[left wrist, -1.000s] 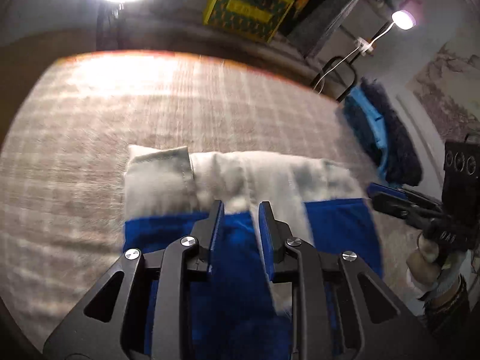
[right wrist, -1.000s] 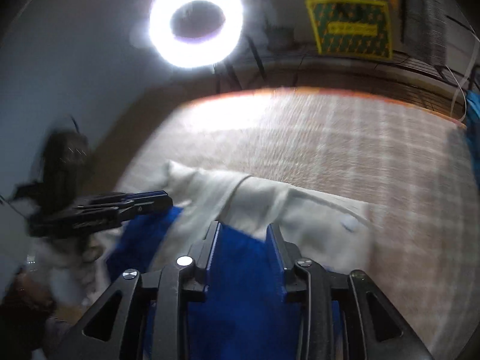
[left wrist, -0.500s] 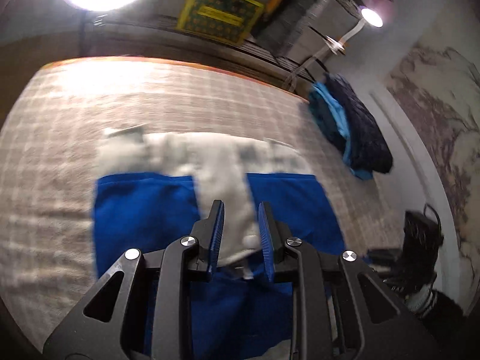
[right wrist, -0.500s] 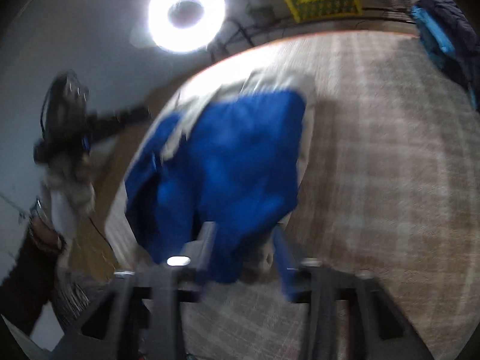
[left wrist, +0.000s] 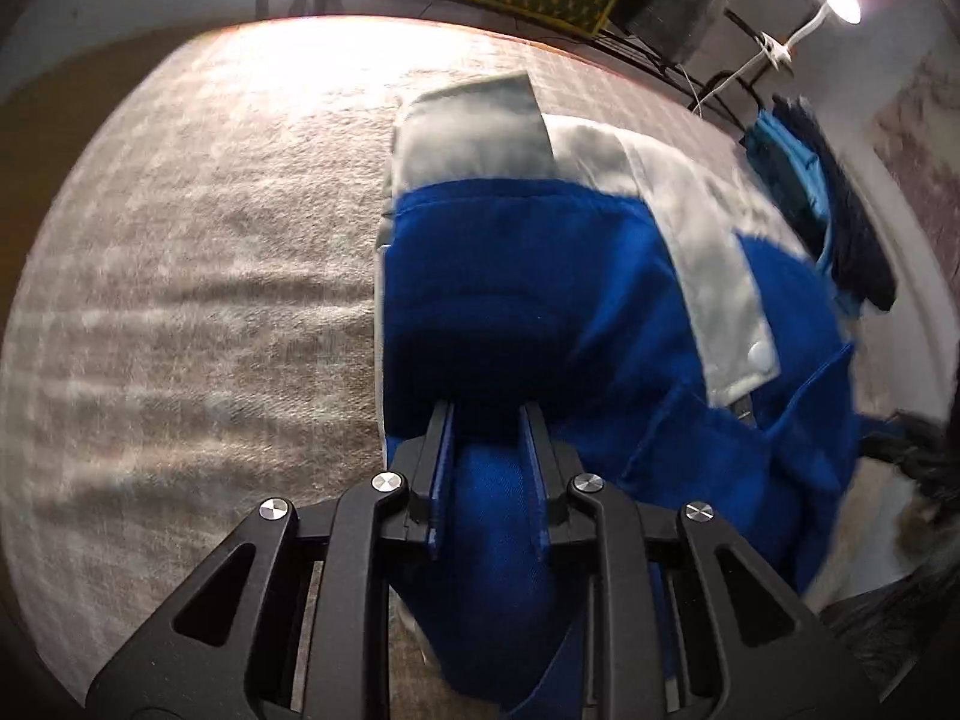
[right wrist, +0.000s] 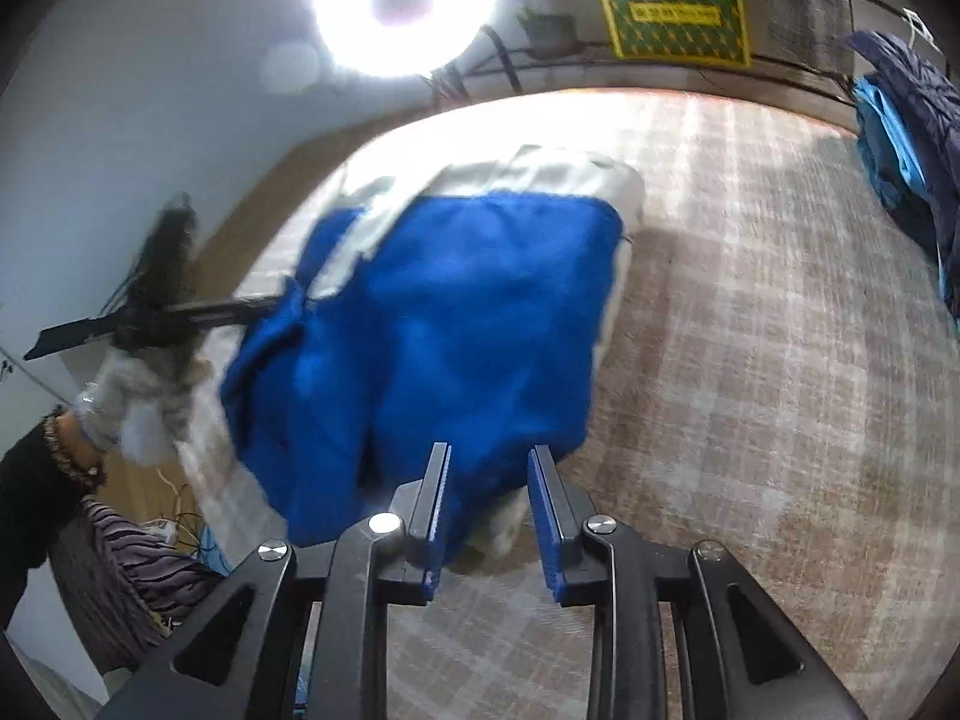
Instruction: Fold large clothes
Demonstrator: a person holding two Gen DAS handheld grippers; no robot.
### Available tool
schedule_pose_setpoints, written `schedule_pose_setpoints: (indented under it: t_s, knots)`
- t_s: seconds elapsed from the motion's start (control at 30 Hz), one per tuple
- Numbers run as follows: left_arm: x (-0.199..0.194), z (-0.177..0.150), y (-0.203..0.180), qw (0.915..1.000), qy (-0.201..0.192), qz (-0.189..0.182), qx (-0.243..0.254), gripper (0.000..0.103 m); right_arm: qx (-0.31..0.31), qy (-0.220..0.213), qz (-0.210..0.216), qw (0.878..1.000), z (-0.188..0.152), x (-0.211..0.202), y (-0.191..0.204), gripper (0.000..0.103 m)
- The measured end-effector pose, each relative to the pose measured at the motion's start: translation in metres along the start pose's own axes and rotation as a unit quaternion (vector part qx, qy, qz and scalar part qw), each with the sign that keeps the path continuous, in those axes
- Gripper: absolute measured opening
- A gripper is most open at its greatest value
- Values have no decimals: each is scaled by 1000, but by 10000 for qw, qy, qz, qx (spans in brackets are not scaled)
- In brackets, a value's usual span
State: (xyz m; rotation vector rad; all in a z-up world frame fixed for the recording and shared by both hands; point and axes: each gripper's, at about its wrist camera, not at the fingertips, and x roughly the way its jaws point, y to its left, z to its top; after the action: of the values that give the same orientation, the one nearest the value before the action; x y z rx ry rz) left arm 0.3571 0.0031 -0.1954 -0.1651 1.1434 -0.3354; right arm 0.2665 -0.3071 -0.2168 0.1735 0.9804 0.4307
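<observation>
Checked bed surface [right wrist: 750,330] bare right of the blue-and-white garment [right wrist: 456,324]; hanging jackets [right wrist: 906,138] crowd the far right edge.

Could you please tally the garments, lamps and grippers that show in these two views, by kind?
Blue and white garment on the plaid cloth: 1
Dark and light blue clothes hanging at the side: 1 bundle
Lamps: 2, ring light and desk lamp
Grippers: 2, left gripper, right gripper
Total: 6

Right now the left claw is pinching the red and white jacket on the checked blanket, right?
Not quite: the jacket is blue and white, not red. The left wrist view shows the left claw shut on its blue cloth, over the checked blanket.
</observation>
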Motion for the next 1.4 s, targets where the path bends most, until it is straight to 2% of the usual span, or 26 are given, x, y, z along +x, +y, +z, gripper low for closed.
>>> schedule_pose_setpoints:
  t_s: [0.07,0.13,0.17,0.23,0.33,0.4,0.5,0.57,0.67,0.73,0.83,0.9,0.97,1.03,1.1,1.2,1.4]
  knots:
    - [-13,6,6,9998,-70,-71,-166,22,6,-170,-1,9999,4,-8,0,27]
    - [-31,13,8,9991,-350,-146,-197,22,-85,-548,-52,9984,7,-24,3,28]
    - [-36,16,7,9988,-406,-192,-196,22,-98,-719,-65,9973,9,-29,3,31]
    - [-44,22,9,9979,-519,-303,-247,25,-83,-943,-21,9955,18,-32,5,31]
    - [-41,27,10,9965,-477,-539,-422,25,-99,-1118,-26,9937,36,-23,12,31]
    - [-29,22,10,9972,-251,-580,-407,25,-183,-1025,-84,9945,44,-7,19,31]
    - [-15,6,8,9989,53,-447,-162,25,-162,-701,2,9974,42,13,20,31]
    - [-15,-9,12,9991,59,-414,-64,26,-286,-466,-42,9985,32,24,23,31]
    - [-18,-29,24,9989,23,-450,-91,37,-502,-93,-220,9985,12,37,20,28]
    - [-18,-37,29,9993,65,-376,-18,52,-374,35,-225,9990,3,44,12,28]
    - [-22,-35,35,9989,152,-435,-102,54,-327,122,-175,9992,7,36,10,28]
    - [-33,-28,36,9993,29,-354,-81,54,-466,-47,-119,9988,14,21,13,33]
    - [-45,-19,45,9984,-166,-440,-320,54,-398,-333,90,9986,18,6,11,56]
    - [-56,-9,59,9932,-393,-731,-813,54,-157,-673,258,9973,23,-4,2,69]
    - [-57,-2,69,9858,-410,-1104,-1198,55,73,-679,293,9972,27,2,-5,70]
    - [-42,5,76,9761,-235,-1499,-1554,62,425,-497,247,9976,30,18,-19,77]
    - [-4,10,84,9576,226,-1897,-2155,63,939,-509,598,9925,34,30,-34,81]
